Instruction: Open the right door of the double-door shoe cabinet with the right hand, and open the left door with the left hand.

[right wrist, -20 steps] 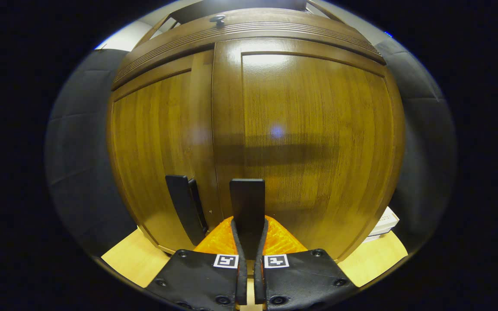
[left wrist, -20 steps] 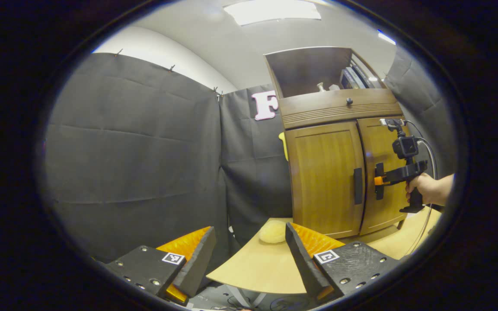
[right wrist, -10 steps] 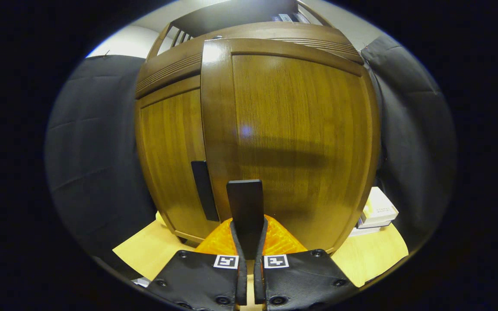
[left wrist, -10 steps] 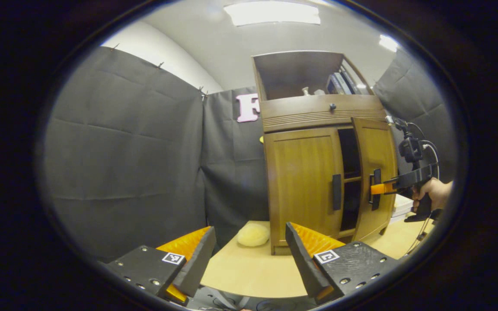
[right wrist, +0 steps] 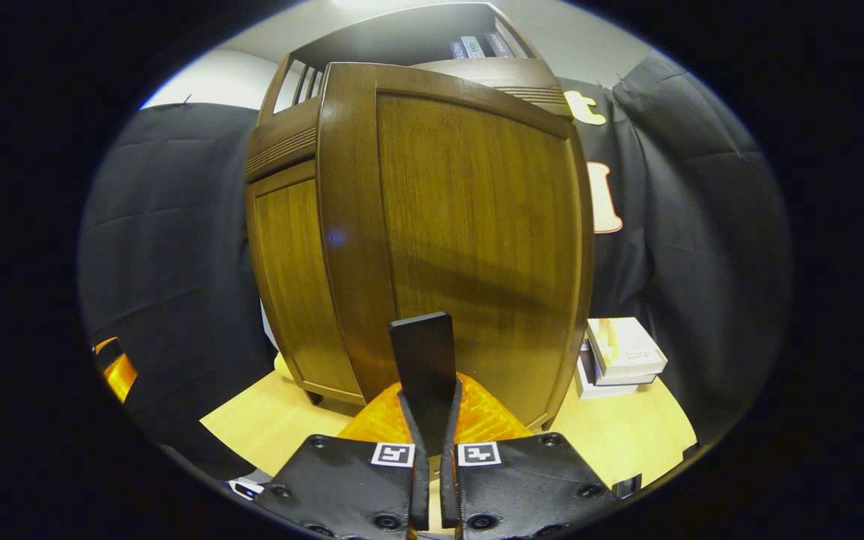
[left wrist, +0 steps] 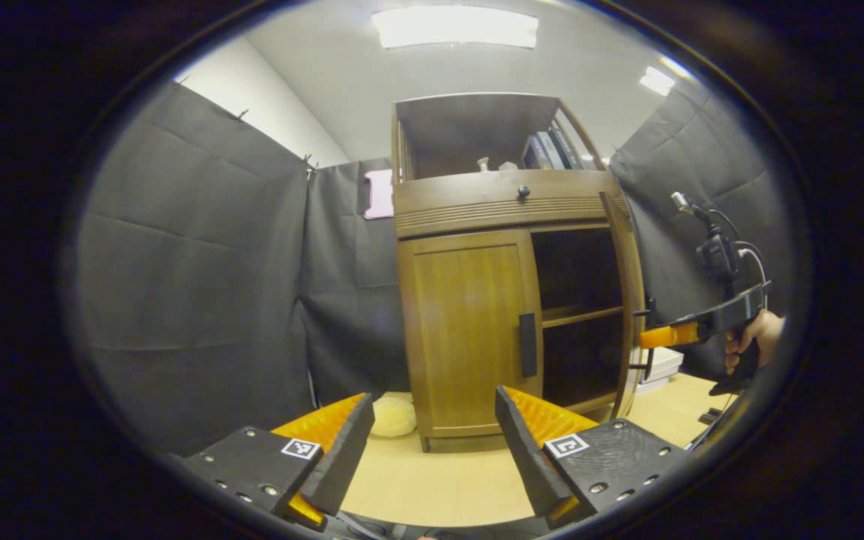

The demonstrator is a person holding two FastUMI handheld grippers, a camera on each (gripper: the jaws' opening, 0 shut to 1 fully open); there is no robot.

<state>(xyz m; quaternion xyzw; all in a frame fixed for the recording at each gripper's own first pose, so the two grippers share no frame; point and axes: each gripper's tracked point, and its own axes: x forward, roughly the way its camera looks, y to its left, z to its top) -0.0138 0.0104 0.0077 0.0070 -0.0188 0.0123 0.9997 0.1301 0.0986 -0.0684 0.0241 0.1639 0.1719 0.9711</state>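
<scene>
Since the earlier frames the right door of the shoe cabinet has swung from shut to wide open, so the left gripper view now sees it nearly edge-on, with the dark inside and one shelf laid bare. The right tongs are clamped on the right door's black handle, both fingers pressed against its lower part, which they hide; in the left gripper view those tongs and the hand holding them sit at the far right, partly cut off by the picture's edge. The left door is shut, its dark handle untouched. The left tongs hang with their fingers wide apart and hold nothing, well short of the cabinet, above the light wooden desk. A pale rounded lump, too blurred to name, lies on the desk by the cabinet's left foot. White boxes are stacked on the desk beyond the open door.
</scene>
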